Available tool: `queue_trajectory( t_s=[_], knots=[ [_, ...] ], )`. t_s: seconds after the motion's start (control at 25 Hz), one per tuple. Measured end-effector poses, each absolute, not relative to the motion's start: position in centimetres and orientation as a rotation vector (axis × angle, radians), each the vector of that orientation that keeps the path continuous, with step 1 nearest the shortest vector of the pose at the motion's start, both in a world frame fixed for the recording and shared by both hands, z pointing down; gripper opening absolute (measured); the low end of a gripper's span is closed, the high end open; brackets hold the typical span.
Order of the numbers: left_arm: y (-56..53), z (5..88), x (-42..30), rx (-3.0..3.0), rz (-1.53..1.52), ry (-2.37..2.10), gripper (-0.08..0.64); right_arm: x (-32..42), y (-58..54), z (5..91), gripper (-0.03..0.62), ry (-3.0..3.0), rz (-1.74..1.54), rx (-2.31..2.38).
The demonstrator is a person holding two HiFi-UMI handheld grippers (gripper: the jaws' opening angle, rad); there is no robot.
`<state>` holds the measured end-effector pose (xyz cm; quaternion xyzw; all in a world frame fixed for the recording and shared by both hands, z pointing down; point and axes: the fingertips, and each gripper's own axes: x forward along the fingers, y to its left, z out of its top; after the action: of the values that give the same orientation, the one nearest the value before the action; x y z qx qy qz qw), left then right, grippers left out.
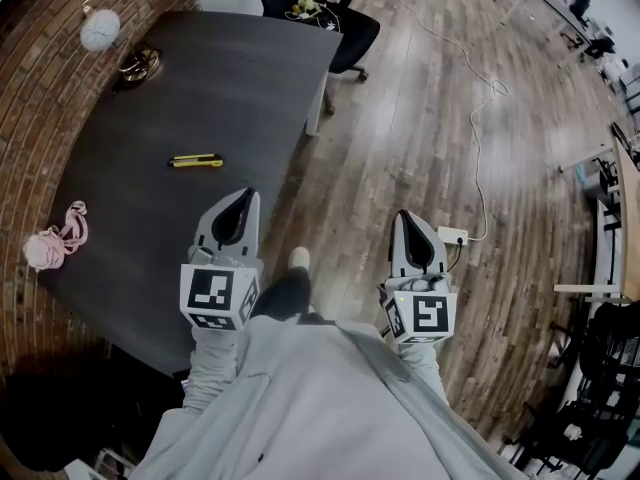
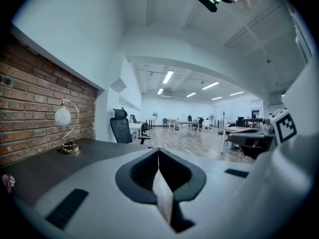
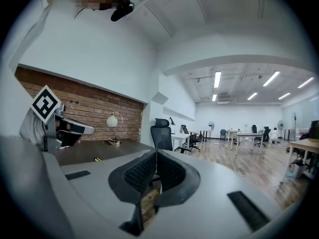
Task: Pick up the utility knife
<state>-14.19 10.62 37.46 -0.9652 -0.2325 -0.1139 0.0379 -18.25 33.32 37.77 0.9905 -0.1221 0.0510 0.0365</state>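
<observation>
Both claws are clenched and empty: we find the left claw [image 1: 245, 196] with its jaws pressed together on nothing, and the right claw [image 1: 403, 216] likewise closed tip to tip. We note the utility knife [image 1: 196, 161] lying flat on the dark table [image 1: 230, 78], crosswise to us, untouched and well ahead of the left claw, which hovers over the table's near edge. The right claw hangs over the wooden floor, off the table altogether.

Risks, in our judgement:

- A claw brought to the knife while shut would only shove it along the smooth top, so the jaws must part beforehand.
- The knife is slim and low. Jaws that come in too shallow may close above it, and jaws that come in too steep may strike the table.
- A grip near one end may let it swing or slip out on lifting; the middle of the body looks safer.
- We cannot tell whether the blade is extended.

The pink cord [image 1: 55, 240] and the lamp [image 1: 100, 28] stand well apart and pose no obstruction
</observation>
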Motion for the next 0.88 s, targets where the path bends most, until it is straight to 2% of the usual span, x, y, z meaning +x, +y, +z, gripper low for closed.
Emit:
queue_trajectory(
  t_s=[0.44, 0.88],
  knots=[
    [8.3, 37.9, -4.4, -3.012, -0.373, -0.697, 0.018, -7.5, 30.5, 37.5, 0.018, -0.423, 0.208, 3.013],
    [2.4, 40.0, -1.4, -3.134, -0.457, -0.465, 0.018, -0.4, 24.0, 38.0, 0.018, -0.673, 0.273, 2.926]
  ],
)
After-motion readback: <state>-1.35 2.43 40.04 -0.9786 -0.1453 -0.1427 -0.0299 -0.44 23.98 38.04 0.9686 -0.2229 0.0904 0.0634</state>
